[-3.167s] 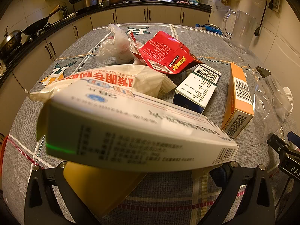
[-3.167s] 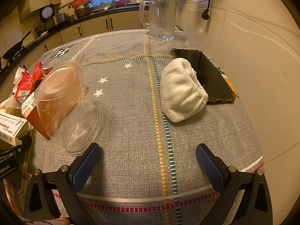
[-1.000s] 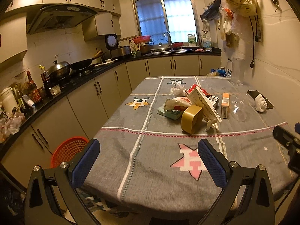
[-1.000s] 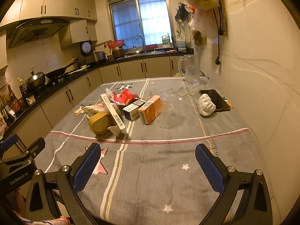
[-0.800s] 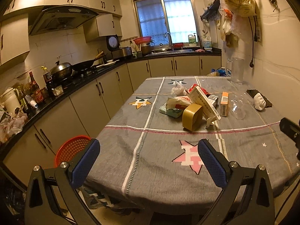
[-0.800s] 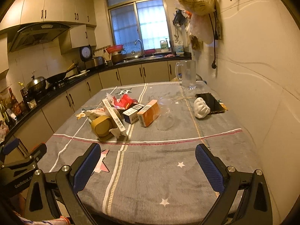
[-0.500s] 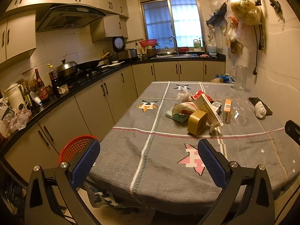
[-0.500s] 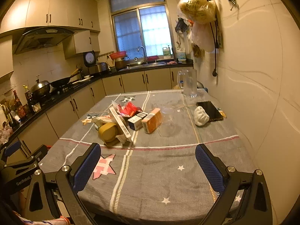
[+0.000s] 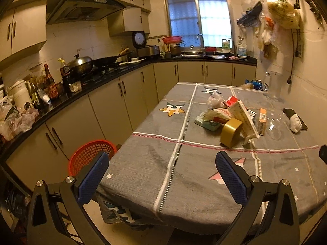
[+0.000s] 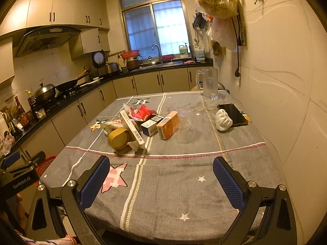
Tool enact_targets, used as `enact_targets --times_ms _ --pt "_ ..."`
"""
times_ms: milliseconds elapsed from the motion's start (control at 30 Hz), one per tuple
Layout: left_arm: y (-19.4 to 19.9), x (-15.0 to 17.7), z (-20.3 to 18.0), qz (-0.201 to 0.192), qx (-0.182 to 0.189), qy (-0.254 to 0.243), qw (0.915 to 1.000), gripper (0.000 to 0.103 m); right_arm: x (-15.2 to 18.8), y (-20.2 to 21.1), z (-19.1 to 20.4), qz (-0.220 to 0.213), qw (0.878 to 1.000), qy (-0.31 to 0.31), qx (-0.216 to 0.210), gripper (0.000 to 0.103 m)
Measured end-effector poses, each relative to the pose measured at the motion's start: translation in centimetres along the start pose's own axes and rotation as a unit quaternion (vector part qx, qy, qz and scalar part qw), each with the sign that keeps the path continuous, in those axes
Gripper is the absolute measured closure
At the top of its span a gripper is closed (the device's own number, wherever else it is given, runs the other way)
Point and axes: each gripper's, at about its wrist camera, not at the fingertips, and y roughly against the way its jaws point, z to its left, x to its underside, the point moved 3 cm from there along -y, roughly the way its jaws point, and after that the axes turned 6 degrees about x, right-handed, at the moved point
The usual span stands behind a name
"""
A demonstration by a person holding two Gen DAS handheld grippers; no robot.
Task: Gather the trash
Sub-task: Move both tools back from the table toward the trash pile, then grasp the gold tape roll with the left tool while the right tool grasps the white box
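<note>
Trash lies heaped mid-table, well ahead of both tongs: a gold tub, a long white box, an orange box, a red wrapper and a clear cup. Left tongs and right tongs hang over the near table edge, jaws wide apart, holding nothing. A red basket sits on the floor, left of the left tongs.

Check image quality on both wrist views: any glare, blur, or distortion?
Left wrist: warm dim light, bright blown-out window, fisheye bending the cabinets, motion blur on the hanging plastic bags. Right wrist: same amber cast, sharper; clear plastic cup barely readable against the grey tablecloth.
</note>
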Motion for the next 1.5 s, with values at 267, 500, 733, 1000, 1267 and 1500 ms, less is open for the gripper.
enact_targets --times_ms 267,500,733,1000,1267,1500 --pt "-3.7 -0.7 -0.8 0.028 0.013 -0.011 0.9995 0.000 -0.4 -3.6 -0.5 0.032 0.999 -0.006 0.003 0.001" --pt "-9.1 -1.3 -3.7 0.064 0.064 -0.049 0.9947 0.000 -1.5 -8.7 -0.8 0.073 0.997 -0.004 -0.009 0.001" --pt "-13.9 -1.6 -6.2 0.098 0.148 -0.052 0.9828 0.014 -3.4 -14.2 1.6 0.111 0.990 0.022 -0.084 0.017" --pt "-17.7 -1.8 -8.6 0.117 0.200 -0.065 0.9707 0.023 -4.1 -21.3 5.3 0.162 0.972 0.034 -0.169 0.034" --pt "-20.8 -1.7 -10.7 0.149 0.252 -0.060 0.9544 0.024 -3.4 -25.2 5.4 0.213 0.952 -0.015 -0.218 0.078" --pt "-22.2 -1.6 -11.4 0.179 0.258 -0.034 0.9488 0.081 -3.9 -23.1 4.4 0.189 0.960 -0.012 -0.205 0.085"
